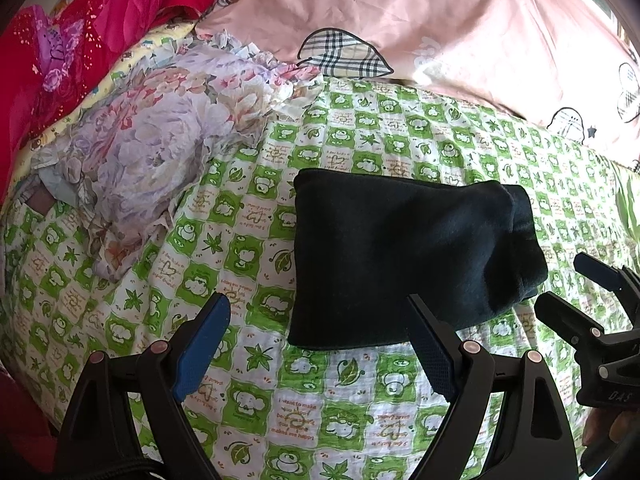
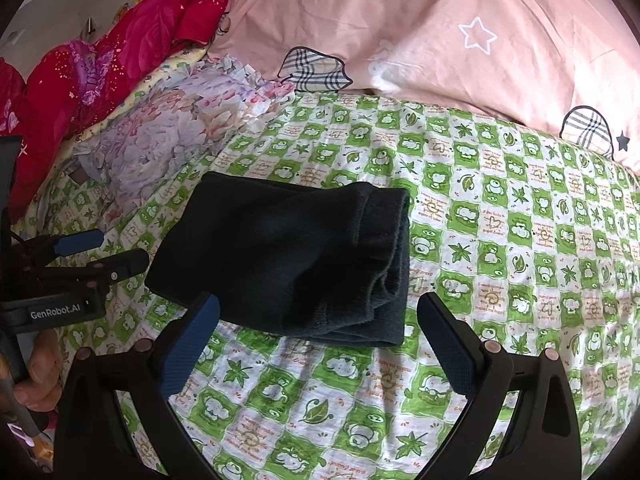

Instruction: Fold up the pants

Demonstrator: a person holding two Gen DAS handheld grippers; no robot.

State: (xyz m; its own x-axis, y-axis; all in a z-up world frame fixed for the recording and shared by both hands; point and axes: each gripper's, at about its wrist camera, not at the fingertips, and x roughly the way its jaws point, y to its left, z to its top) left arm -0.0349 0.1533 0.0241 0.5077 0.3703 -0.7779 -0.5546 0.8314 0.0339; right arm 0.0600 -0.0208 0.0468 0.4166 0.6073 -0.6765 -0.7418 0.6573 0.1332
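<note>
Evidently the fold is close to finished.

Left wrist view: the pants [image 1: 404,260] lie as a compact dark rectangle on the green-checked bed sheet [image 1: 320,400], layered end to the right, smooth fold to the left. The left claw [image 1: 320,344] hangs just short of the near edge, jaws spread wide, nothing between them; its right finger overlaps the bundle's near corner in the picture, contact uncertain. The right claw [image 1: 576,284] shows at the right edge, jaws apart, empty, beside the bundle's thick end.

Right wrist view: the same bundle [image 2: 288,252], stacked cuff or waistband layers visible along its right side. The right claw [image 2: 320,340] is wide open and empty, near the bundle's front edge. The left claw [image 2: 108,252] sits just beside the left edge, empty, jaws parted.

Judgement: what remains is tidying. Press flat rather than pinch; square the loose layers on the thick side inward; avoid dragging the sheet. A floral cloth [image 1: 152,152] and pink quilt [image 1: 440,20] lie well clear.
</note>
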